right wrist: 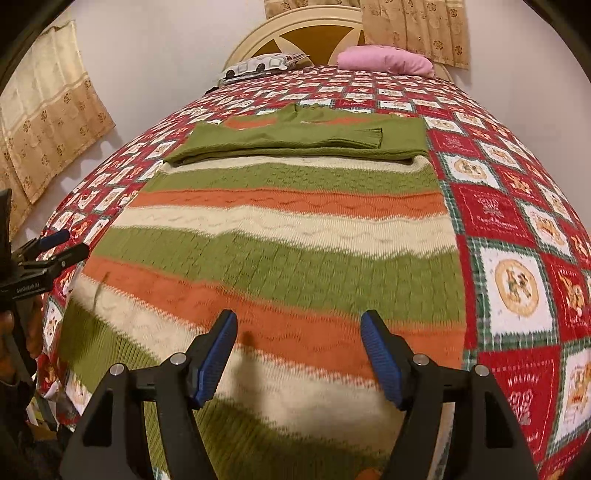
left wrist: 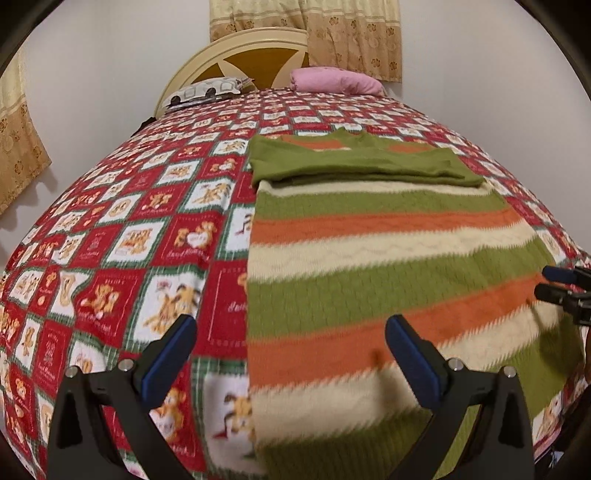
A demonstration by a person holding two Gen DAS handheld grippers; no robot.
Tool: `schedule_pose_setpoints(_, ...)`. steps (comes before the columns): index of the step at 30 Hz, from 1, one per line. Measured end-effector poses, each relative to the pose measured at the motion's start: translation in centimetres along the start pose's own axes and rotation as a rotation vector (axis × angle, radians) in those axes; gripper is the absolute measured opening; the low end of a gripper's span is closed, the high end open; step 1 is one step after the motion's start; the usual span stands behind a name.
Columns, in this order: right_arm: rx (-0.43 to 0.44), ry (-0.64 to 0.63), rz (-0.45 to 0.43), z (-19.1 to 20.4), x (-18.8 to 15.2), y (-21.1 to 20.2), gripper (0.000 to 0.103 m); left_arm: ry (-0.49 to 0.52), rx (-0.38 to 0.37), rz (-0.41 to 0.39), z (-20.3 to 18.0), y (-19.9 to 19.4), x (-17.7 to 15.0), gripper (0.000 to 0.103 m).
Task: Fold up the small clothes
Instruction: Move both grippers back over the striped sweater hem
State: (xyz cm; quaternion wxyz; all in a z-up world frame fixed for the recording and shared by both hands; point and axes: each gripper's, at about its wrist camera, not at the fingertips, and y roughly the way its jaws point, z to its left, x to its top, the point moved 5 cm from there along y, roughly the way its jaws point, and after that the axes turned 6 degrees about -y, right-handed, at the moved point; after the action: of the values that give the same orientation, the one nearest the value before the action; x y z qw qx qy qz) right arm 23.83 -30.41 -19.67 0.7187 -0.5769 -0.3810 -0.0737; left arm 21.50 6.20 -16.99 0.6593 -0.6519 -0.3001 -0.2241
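Observation:
A knitted sweater (left wrist: 369, 266) with green, orange and cream stripes lies flat on the bed, its hem toward me. Its green sleeves (left wrist: 354, 162) are folded across the chest at the far end. It also shows in the right wrist view (right wrist: 280, 251), sleeves (right wrist: 303, 142) folded over. My left gripper (left wrist: 291, 332) is open and empty above the sweater's left edge near the hem. My right gripper (right wrist: 299, 328) is open and empty above the lower stripes. Each gripper shows at the other view's edge, the right gripper (left wrist: 554, 284) and the left gripper (right wrist: 62, 245).
The bed has a red, white and green teddy-bear quilt (left wrist: 129, 240). A pink pillow (left wrist: 336, 79) and a patterned pillow (left wrist: 207, 90) lie by the headboard (left wrist: 236, 48). Beige curtains (left wrist: 354, 33) hang behind. The bed's near edge drops off below the hem.

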Motion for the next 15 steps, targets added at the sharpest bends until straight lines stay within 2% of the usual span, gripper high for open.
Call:
schedule_pose_setpoints(5, -0.002, -0.015, 0.014, 0.5, -1.9, -0.9, 0.07, -0.023, 0.008, -0.007, 1.9, -2.1, -2.1, 0.103)
schedule_pose_setpoints(11, -0.021, -0.038, 0.006, 1.1, -4.6, -2.5, 0.07, -0.109, -0.003, 0.034, 4.6, -4.0, -6.1, 0.102)
schedule_pose_setpoints(13, -0.033, -0.04, -0.01, 1.2, -5.4, -2.8, 0.07, -0.158, -0.041, 0.059, 4.9, -4.4, -7.4, 0.097)
schedule_pose_setpoints(15, -0.05, -0.041, -0.036, 1.4, -6.0, -3.2, 0.07, -0.185, -0.064, 0.078, 4.8, -4.5, -8.0, 0.083)
